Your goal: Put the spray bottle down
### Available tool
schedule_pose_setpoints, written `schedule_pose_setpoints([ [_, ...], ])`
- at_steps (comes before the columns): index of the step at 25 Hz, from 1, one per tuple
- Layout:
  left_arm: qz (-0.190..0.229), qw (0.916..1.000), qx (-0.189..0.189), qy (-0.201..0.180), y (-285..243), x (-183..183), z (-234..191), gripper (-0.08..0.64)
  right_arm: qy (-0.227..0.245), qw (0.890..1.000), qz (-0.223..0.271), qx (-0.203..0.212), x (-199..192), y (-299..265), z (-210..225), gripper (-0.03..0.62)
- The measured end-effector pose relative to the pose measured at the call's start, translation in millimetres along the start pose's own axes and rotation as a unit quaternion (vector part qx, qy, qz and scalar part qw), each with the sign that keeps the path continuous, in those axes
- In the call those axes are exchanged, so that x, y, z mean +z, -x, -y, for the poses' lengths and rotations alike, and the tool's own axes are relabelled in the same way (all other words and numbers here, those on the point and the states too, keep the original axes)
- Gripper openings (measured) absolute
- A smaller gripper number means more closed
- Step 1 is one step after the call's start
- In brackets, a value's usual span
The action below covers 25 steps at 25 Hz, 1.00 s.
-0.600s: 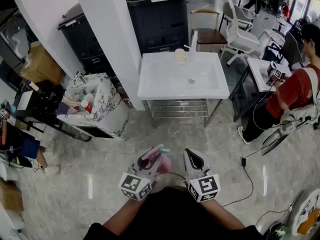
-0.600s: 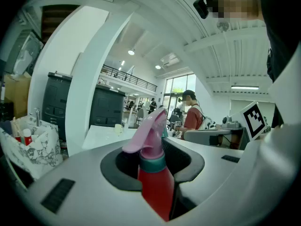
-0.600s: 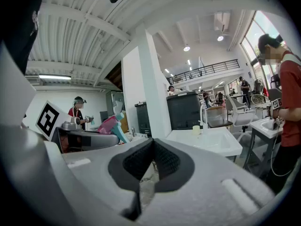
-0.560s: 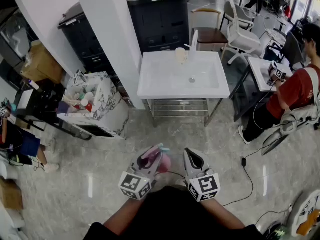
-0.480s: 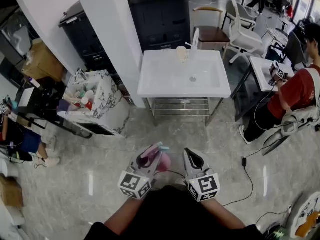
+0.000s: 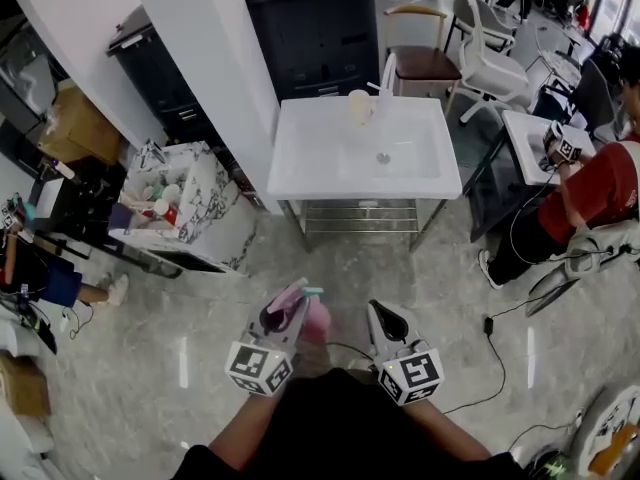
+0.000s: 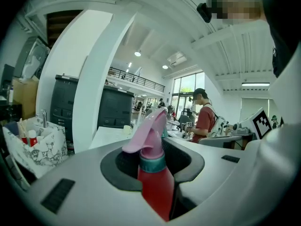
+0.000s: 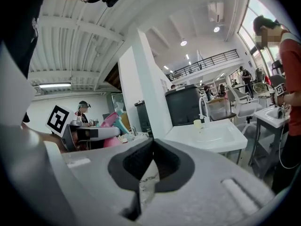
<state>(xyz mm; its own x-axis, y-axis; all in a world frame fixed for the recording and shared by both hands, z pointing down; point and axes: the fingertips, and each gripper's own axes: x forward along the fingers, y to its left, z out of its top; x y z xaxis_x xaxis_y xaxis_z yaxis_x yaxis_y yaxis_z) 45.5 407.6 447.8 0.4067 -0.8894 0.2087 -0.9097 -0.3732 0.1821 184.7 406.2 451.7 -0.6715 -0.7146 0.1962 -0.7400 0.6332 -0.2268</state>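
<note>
Gripping a red spray bottle (image 7: 155, 192) between its jaws, the left gripper (image 6: 291, 305) holds it above the floor (image 6: 190, 308), well short of the white sink (image 6: 300, 163); the right gripper (image 6: 384, 318) hovers just beside, jaws together, empty.

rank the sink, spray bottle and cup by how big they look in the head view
1. sink
2. spray bottle, though it is nearest the camera and partly hidden, so the gap to the cup is unsure
3. cup
</note>
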Motion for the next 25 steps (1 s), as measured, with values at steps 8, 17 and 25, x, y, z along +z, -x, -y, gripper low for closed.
schedule_pose_setpoints([
  [8,0.002,0.9997,-0.021,0.011,-71.2,18.5,-60.0,0.14,0.007,1.0,-0.015,-0.025,14.8,-69.3,34.8,-0.002],
  [17,0.004,0.999,-0.042,0.013,-145.4,51.1,-175.3,0.14,0.021,0.998,-0.035,-0.048,50.4,-205.1,50.8,-0.002],
  [25,0.02,0.9973,-0.07,0.001,-203.6,86.2,-255.5,0.14,0.026,0.995,-0.031,-0.089,89.9,-308.0,80.8,-0.002],
])
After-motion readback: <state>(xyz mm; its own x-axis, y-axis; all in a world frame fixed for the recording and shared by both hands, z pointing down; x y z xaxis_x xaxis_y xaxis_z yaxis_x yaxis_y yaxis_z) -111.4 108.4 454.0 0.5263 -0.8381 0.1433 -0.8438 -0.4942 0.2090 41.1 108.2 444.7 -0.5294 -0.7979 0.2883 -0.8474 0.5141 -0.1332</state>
